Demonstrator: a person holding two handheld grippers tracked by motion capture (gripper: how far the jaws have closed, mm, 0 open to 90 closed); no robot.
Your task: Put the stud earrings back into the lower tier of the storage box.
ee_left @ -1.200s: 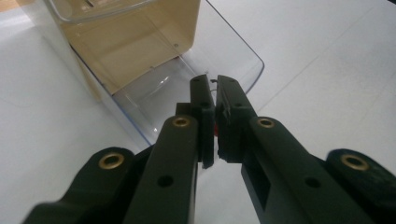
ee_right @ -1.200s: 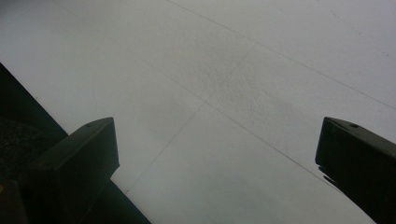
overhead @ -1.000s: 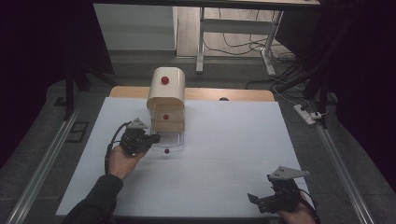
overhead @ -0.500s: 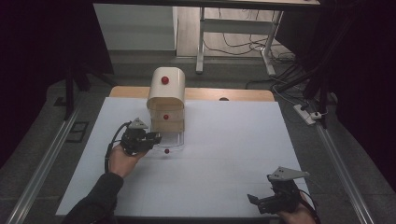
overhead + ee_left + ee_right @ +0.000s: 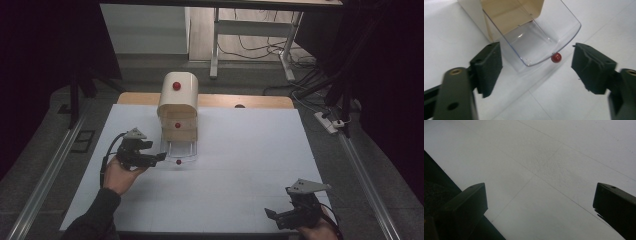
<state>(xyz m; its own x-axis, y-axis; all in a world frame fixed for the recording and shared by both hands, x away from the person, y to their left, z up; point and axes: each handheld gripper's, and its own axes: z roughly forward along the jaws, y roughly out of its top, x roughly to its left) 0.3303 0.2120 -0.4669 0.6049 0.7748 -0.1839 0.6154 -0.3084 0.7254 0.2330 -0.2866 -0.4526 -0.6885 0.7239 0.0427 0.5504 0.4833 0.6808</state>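
- Two tools I run: my left tool [image 5: 536, 67] gapes wide, flanking the clear drawer's [image 5: 536, 37] red knob [image 5: 556, 57]
- My right tool [image 5: 282, 216], also wide, hovers over the table's [image 5: 250, 150] near corner

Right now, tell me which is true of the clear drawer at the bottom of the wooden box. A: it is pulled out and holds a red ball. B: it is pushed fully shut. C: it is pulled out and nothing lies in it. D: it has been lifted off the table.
C: the clear drawer sticks out of the wooden box, its see-through floor bare, with the left gripper wide open in front of its red knob.
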